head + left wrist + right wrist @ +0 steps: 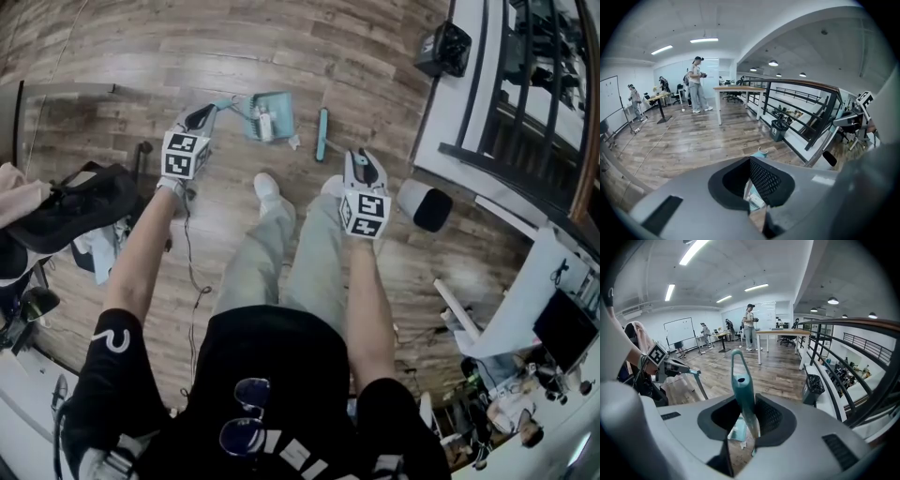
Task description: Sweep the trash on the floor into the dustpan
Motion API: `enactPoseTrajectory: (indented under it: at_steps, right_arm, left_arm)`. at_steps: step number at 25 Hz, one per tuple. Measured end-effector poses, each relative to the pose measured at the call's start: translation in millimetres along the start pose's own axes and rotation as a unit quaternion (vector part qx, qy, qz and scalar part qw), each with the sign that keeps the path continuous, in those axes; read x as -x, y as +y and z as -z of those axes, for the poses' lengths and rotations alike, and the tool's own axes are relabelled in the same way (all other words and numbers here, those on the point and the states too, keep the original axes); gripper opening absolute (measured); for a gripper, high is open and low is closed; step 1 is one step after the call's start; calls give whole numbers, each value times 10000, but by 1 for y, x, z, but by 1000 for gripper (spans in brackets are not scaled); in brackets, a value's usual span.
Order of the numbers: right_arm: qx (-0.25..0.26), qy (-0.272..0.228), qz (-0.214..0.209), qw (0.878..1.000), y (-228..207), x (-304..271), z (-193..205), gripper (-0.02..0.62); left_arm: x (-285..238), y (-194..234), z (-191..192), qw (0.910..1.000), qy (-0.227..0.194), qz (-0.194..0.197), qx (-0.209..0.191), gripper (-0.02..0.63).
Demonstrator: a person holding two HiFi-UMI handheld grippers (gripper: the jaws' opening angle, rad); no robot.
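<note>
A teal dustpan (270, 114) rests on the wood floor ahead of my feet, with white trash (264, 123) lying in it. My left gripper (203, 116) is shut on the dustpan's teal handle (762, 152); the pan (753, 199) shows below through the jaw gap. My right gripper (362, 161) is shut on the teal broom handle (742, 390), which stands upright between the jaws. The broom head (322, 134) touches the floor just right of the pan. A small white scrap (293, 142) lies between broom and pan. The left gripper (660, 357) also appears in the right gripper view.
A black cylinder (427, 206) lies on the floor to the right, beside a dark railing (525, 141). A chair with a black bag (75, 202) stands at the left, and a thin cable (192, 272) runs across the floor. People (696, 84) and tables (738, 89) are far off.
</note>
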State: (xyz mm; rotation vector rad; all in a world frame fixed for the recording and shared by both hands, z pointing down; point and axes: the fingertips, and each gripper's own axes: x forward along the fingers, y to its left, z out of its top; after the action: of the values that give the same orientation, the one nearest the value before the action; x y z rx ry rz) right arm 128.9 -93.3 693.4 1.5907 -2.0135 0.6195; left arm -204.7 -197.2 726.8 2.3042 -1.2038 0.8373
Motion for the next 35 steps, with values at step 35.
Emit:
enactPoseTrajectory:
  at_steps: [35]
  right_arm:
    - [-276, 182, 276, 9991, -30, 12, 10, 86]
  left_arm:
    - [-12, -15, -7, 9928, 64, 309, -1155, -2]
